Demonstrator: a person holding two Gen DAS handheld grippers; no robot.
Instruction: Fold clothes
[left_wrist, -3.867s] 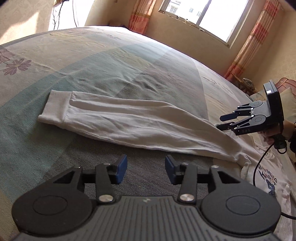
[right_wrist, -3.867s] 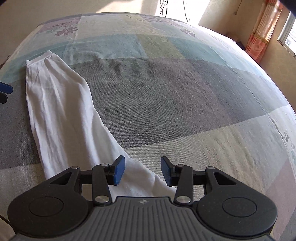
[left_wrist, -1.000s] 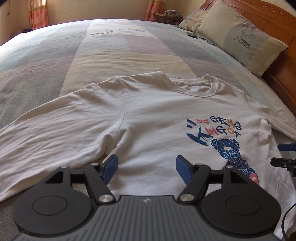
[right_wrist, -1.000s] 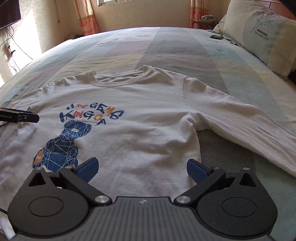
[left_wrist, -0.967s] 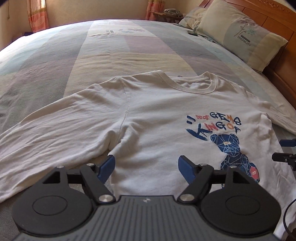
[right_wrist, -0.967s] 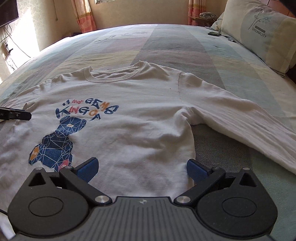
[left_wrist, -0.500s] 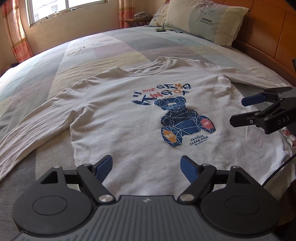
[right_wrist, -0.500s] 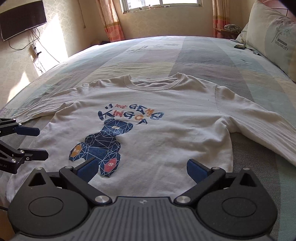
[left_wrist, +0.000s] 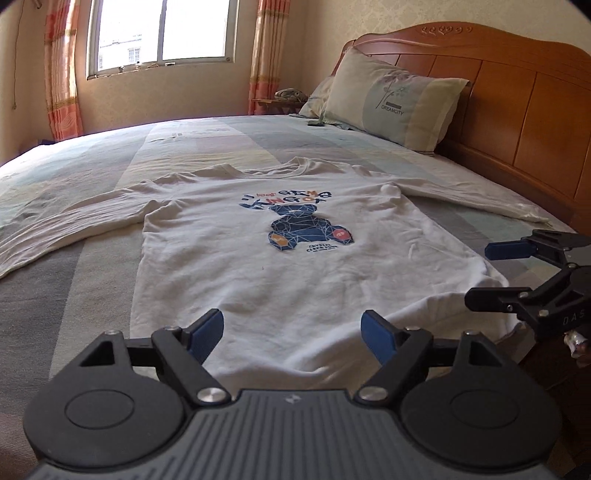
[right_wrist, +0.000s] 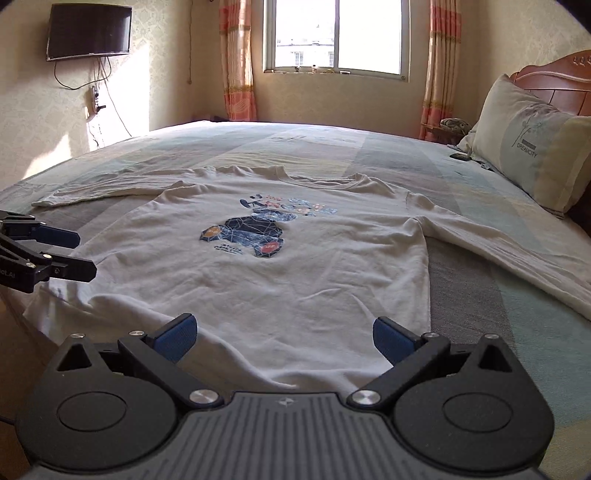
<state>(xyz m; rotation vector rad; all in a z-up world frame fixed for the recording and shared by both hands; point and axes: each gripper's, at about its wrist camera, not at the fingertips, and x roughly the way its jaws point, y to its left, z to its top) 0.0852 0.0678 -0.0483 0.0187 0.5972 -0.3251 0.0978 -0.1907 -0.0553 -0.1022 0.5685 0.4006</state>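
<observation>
A white long-sleeved shirt (left_wrist: 280, 266) with a blue bear print lies flat, face up, on a bed (left_wrist: 207, 136), sleeves spread to both sides and hem nearest the cameras. The left gripper (left_wrist: 293, 328) and right gripper (right_wrist: 284, 330) hover above the hem, both with fingers wide apart and holding nothing. The cloth looks light, soft and limp, likely to sag and wrinkle, so pinching hem corners or a sleeve cuff seems best.

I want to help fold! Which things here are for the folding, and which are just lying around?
For the folding:
white long-sleeved shirt, spread flat, print up
left hand-held gripper, open
right hand-held gripper, open

Just lying around:
pillow by the headboard
small dark object near the pillow
TV on the wall
curtains
</observation>
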